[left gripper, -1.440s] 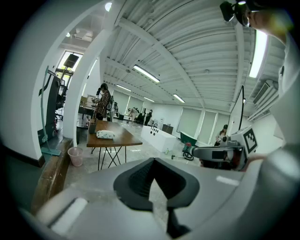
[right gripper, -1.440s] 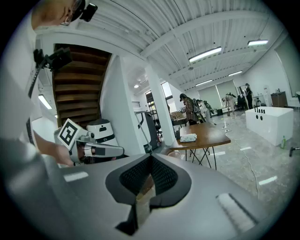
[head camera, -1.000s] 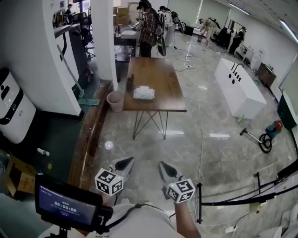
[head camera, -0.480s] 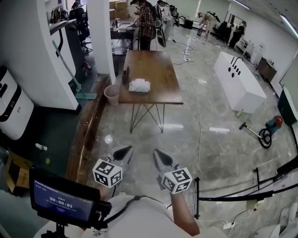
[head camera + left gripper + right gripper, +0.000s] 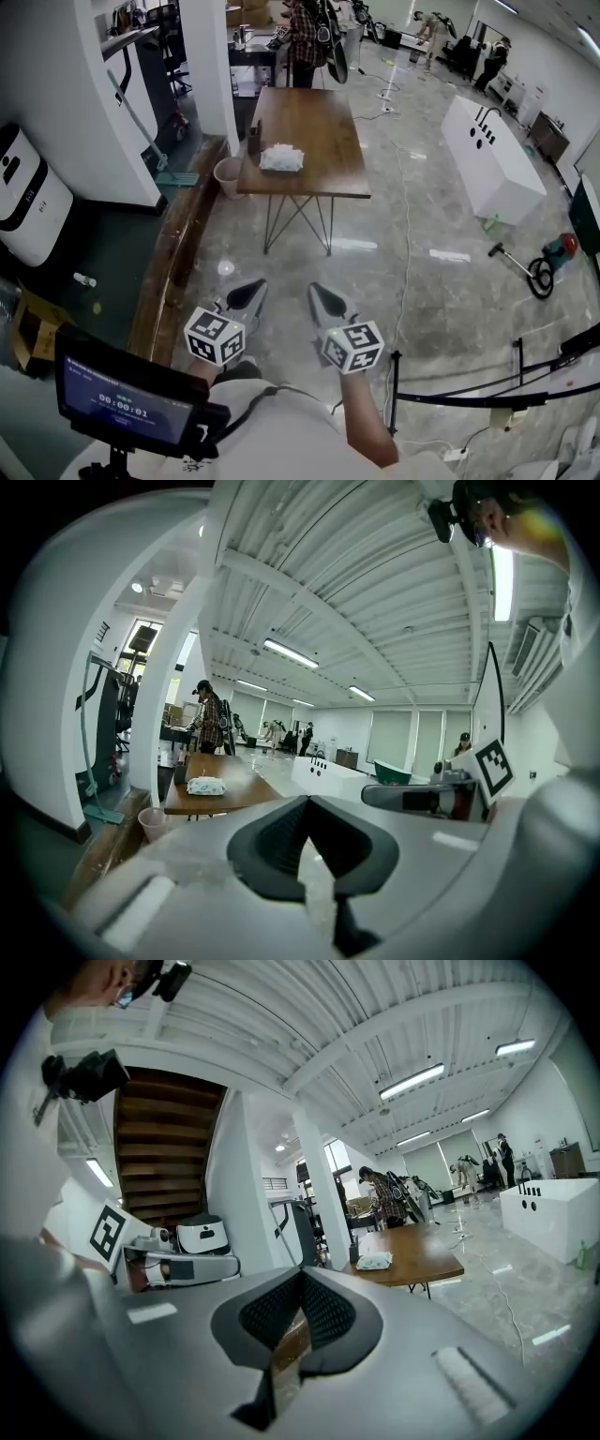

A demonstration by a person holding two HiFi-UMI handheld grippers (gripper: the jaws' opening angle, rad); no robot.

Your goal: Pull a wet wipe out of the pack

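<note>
A white wet wipe pack [image 5: 281,157] lies on the left part of a brown wooden table [image 5: 319,131] far ahead; it also shows small as the pack [image 5: 205,786] in the left gripper view and the pack [image 5: 374,1261] in the right gripper view. Both grippers are held low in front of the person, far short of the table. My left gripper [image 5: 248,293] is shut with nothing in it, jaws together. My right gripper [image 5: 323,300] is likewise shut and empty beside it.
A dark upright item [image 5: 253,141] stands by the pack. A pink bin [image 5: 228,176] sits at the table's left leg, by a white pillar [image 5: 211,75]. A white bathtub [image 5: 489,159] lies to the right, cables and a vacuum [image 5: 548,262] on the floor, people [image 5: 305,37] behind the table.
The view has moved a little closer to the table and both grippers sit slightly higher in the head view. Their jaws stayed shut.
</note>
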